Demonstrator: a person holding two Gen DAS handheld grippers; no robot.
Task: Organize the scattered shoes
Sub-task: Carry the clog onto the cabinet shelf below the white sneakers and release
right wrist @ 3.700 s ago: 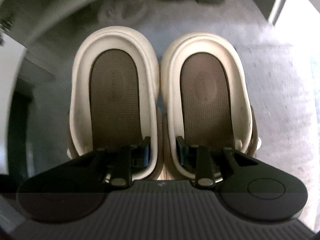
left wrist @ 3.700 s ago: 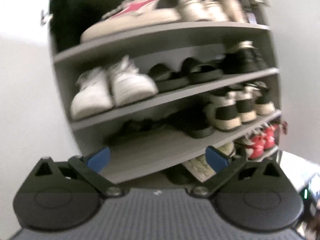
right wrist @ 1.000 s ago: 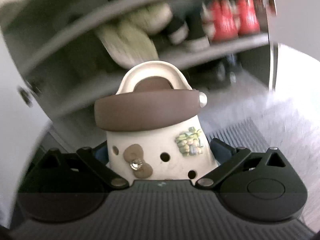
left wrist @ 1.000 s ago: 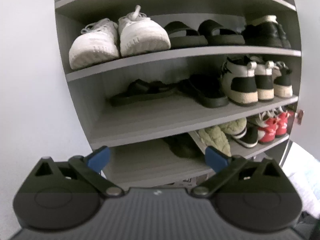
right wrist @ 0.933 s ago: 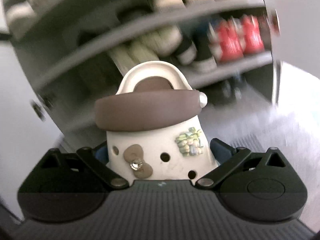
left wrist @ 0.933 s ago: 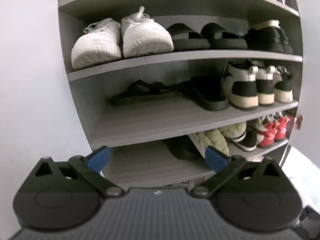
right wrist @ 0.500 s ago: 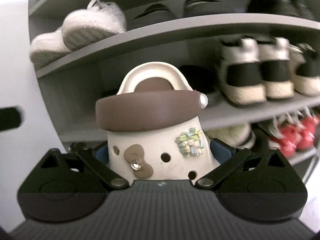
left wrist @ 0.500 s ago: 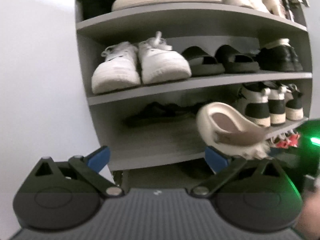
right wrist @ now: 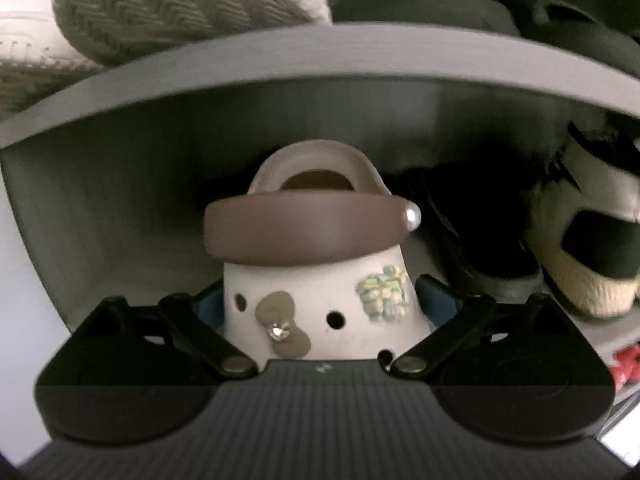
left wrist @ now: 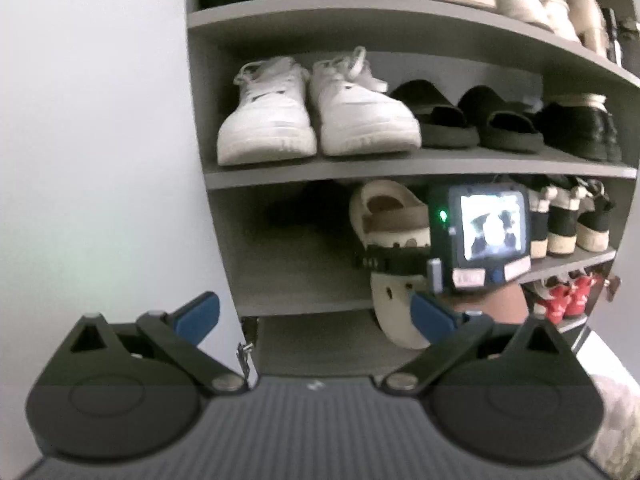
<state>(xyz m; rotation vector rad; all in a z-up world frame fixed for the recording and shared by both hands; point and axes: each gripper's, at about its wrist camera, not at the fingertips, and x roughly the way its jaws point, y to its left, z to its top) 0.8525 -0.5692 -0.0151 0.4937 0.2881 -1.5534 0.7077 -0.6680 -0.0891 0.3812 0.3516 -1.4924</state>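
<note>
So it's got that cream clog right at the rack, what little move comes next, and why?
Probably ease the cream clog further in and down onto the shelf, then open. The right tool is shut on it, heel entering the opening beside the black sandal, with bare shelf to its left. The left tool waits open.

Held at the mouth of the shoe rack [left wrist: 208, 80], third shelf [left wrist: 304, 300] down: clog [right wrist: 324, 280] clamped between right gripper [right wrist: 320, 300] fingers, heel inward. Sneakers [left wrist: 316, 112] on the shelf above, slides [left wrist: 464, 120] to their right. High-tops [left wrist: 568, 220] right of clog. Left gripper [left wrist: 316, 316] before the rack, agape.
</note>
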